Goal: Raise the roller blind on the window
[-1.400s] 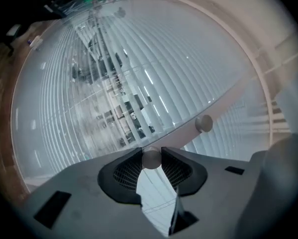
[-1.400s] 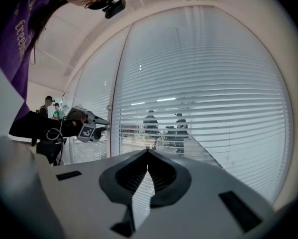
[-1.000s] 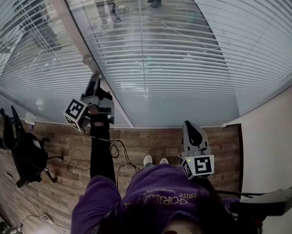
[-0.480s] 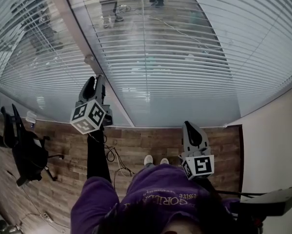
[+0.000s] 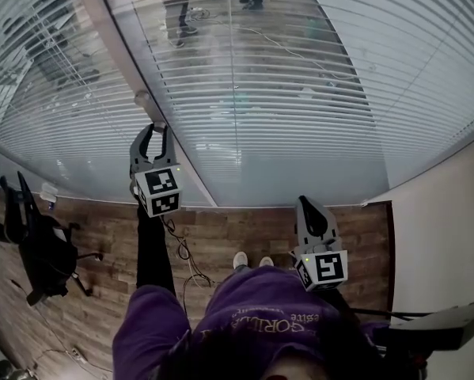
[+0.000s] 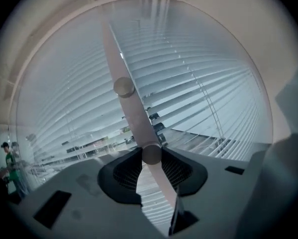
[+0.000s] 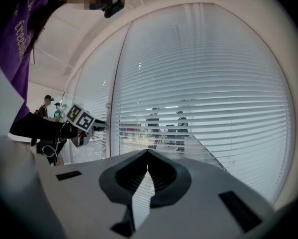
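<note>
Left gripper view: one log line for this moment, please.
left gripper open, knob between tips | right gripper shut, empty | blind down

The left gripper (image 5: 152,131) swings from a side-on, right-leaning pose to point straight up along the post (image 6: 111,49). Its cube (image 5: 162,191) shifts right and turns, so one marker now faces the head camera squarely. The jaws, seen edge-on before, now show as a fork standing apart, with a knob (image 6: 151,154) between their tips. The sleeve (image 5: 151,252) below it straightens and moves slightly left.
</note>
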Tool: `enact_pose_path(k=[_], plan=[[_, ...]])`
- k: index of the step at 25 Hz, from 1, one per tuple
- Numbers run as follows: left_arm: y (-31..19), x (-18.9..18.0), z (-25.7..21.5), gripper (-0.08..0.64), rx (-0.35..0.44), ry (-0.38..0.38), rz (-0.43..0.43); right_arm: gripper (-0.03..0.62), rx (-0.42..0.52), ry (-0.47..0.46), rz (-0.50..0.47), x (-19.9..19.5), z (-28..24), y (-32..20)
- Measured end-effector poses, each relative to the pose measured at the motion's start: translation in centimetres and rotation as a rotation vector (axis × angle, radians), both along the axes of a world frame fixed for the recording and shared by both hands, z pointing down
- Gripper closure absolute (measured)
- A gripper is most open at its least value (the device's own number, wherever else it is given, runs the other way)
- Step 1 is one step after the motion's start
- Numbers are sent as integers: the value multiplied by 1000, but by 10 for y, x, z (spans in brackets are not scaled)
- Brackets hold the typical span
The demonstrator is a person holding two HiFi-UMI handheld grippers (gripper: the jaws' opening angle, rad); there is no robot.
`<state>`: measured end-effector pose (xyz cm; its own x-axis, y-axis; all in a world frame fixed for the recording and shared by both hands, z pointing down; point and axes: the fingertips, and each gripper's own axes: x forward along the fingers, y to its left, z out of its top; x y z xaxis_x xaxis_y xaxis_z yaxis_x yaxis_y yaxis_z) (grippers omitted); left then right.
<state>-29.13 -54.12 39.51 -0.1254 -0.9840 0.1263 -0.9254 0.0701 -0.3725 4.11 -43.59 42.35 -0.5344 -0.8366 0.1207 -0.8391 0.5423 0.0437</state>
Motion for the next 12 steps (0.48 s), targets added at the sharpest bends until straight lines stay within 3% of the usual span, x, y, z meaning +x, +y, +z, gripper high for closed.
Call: enact_pose_path(k=[2,3,7,12], plan=[[1,-2,-2,440,18,76,-13,594,-2,4,7,2,0,-1],[1,-3,-3,442,27,156,-14,594,-2,1,7,3,0,-1],[2,-5,-4,442,81,629,-1,594,1,2,8,5,-1,-2],[3,-9,-2,442,120,1105,10,594,-5,7,7,5,1,-1]])
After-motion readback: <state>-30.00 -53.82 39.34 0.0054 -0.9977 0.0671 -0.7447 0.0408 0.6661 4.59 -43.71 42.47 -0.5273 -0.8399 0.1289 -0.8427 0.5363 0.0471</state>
